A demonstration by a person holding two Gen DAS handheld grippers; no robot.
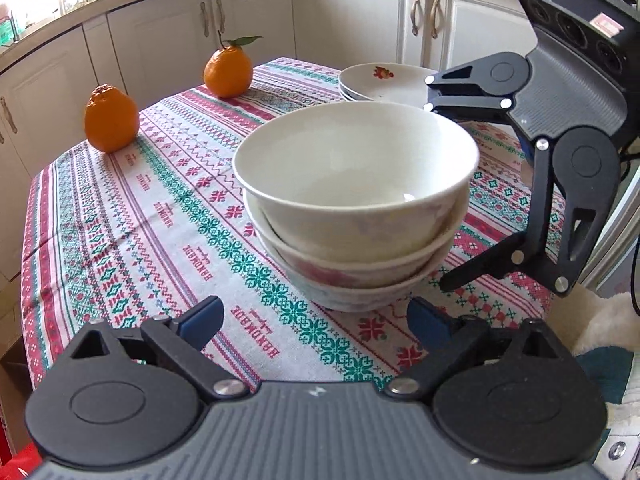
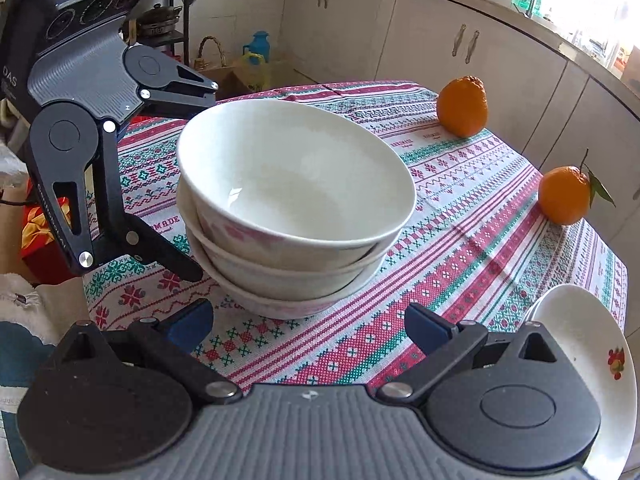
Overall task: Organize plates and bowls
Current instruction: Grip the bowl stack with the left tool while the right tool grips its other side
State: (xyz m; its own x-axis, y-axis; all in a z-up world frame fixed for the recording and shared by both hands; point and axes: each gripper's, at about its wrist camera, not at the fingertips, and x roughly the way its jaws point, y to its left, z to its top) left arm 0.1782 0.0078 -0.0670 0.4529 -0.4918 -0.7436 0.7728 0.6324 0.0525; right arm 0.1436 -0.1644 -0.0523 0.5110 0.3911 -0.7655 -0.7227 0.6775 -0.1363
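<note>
Three white bowls (image 1: 352, 200) stand nested in a stack on the patterned tablecloth (image 1: 140, 216); the stack also shows in the right wrist view (image 2: 292, 200). A stack of white plates (image 1: 384, 80) with a red flower print lies behind the bowls, and at the lower right in the right wrist view (image 2: 584, 344). My left gripper (image 1: 316, 320) is open and empty, just in front of the bowl stack. My right gripper (image 2: 308, 328) is open and empty, also close to the stack; it also shows in the left wrist view (image 1: 434, 192), with its jaws spread beside the bowls.
Two oranges (image 1: 112, 118) (image 1: 228, 72) sit near the table's far left edge, also seen from the right wrist (image 2: 462, 106) (image 2: 564, 194). White kitchen cabinets (image 1: 360, 16) run behind the table. A basket and blue jug (image 2: 258, 46) stand on the floor beyond.
</note>
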